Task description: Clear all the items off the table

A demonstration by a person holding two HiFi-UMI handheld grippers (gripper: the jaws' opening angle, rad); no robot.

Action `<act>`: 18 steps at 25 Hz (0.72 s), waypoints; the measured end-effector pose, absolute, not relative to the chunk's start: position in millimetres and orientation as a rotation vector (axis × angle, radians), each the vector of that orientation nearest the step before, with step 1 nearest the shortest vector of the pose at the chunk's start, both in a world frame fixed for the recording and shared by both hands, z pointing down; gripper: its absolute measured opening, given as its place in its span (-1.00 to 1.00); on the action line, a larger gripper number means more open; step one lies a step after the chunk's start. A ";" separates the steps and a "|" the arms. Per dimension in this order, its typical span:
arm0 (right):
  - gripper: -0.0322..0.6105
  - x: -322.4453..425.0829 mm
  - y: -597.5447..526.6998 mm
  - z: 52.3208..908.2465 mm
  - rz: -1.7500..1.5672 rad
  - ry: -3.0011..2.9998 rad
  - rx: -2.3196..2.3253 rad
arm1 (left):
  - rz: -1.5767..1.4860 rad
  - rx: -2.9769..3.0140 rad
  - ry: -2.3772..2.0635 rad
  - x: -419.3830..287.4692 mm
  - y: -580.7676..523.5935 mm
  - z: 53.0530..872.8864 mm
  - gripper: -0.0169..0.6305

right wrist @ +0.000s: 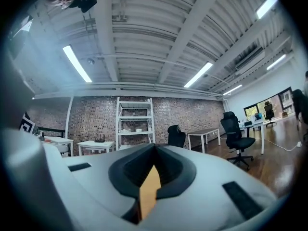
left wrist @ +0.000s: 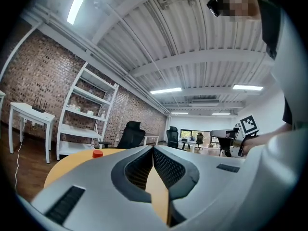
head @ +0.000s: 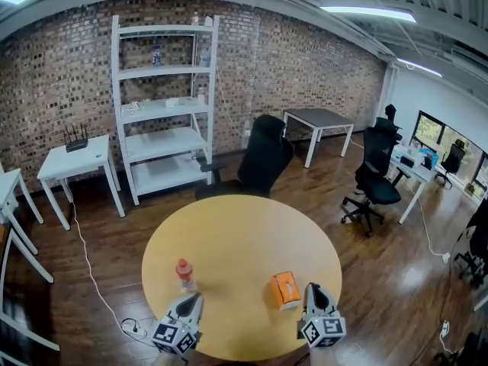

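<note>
A round yellow table point(head: 236, 235) carries a clear bottle with a red cap point(head: 184, 274) near its front left and an orange box point(head: 284, 289) near its front right. My left gripper point(head: 194, 299) hovers over the front edge, just right of the bottle, jaws shut and empty. In the left gripper view the jaws point(left wrist: 153, 149) meet at the tip, and the red cap point(left wrist: 97, 153) peeks over the left jaw. My right gripper point(head: 310, 288) sits just right of the orange box, apart from it. Its jaws point(right wrist: 154, 146) are shut with nothing between them.
A black office chair point(head: 263, 158) stands against the table's far edge. Behind it are a white shelf unit point(head: 164, 105) and a small white side table point(head: 76, 162) by the brick wall. A cable point(head: 88, 269) runs over the floor at left. More chairs point(head: 374, 178) and desks stand at right.
</note>
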State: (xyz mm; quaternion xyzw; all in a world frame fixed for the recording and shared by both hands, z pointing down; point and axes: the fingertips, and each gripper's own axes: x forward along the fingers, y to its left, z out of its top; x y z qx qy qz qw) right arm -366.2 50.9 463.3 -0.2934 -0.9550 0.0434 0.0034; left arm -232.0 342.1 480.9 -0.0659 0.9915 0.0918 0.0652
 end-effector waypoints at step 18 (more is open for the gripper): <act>-0.89 -359.4 61.6 474.5 0.069 -2.951 -0.971 | 0.293 -0.199 3.011 -232.9 339.3 482.6 -0.94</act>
